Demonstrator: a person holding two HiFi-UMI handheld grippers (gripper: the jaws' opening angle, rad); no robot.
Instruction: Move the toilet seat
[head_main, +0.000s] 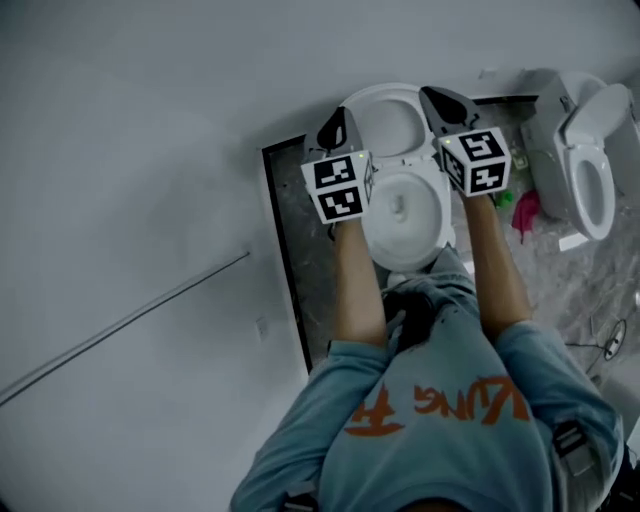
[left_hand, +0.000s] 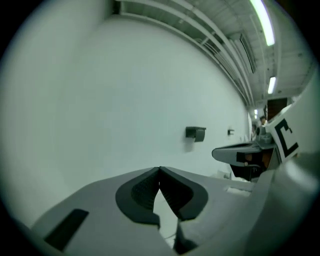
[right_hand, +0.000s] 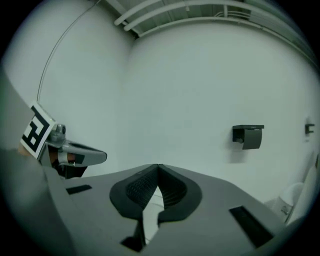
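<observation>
In the head view a white toilet bowl (head_main: 405, 212) sits below me. Its white seat and lid (head_main: 385, 122) seem to stand raised at the back against the wall. My left gripper (head_main: 338, 122) hangs above the bowl's left side and my right gripper (head_main: 441, 99) above its right side. Each points level toward the wall. In the left gripper view the left gripper (left_hand: 159, 169) has its jaws together with nothing between them. The right gripper (right_hand: 158, 166) in its own view is likewise shut and empty. Neither touches the toilet.
A second white toilet (head_main: 592, 160) stands at the right, with a pink thing (head_main: 527, 212) and a green thing (head_main: 503, 198) on the marbled floor (head_main: 290, 215) between them. A dark paper holder (right_hand: 247, 136) hangs on the white wall. A thin rod (head_main: 130, 320) runs along the wall at the left.
</observation>
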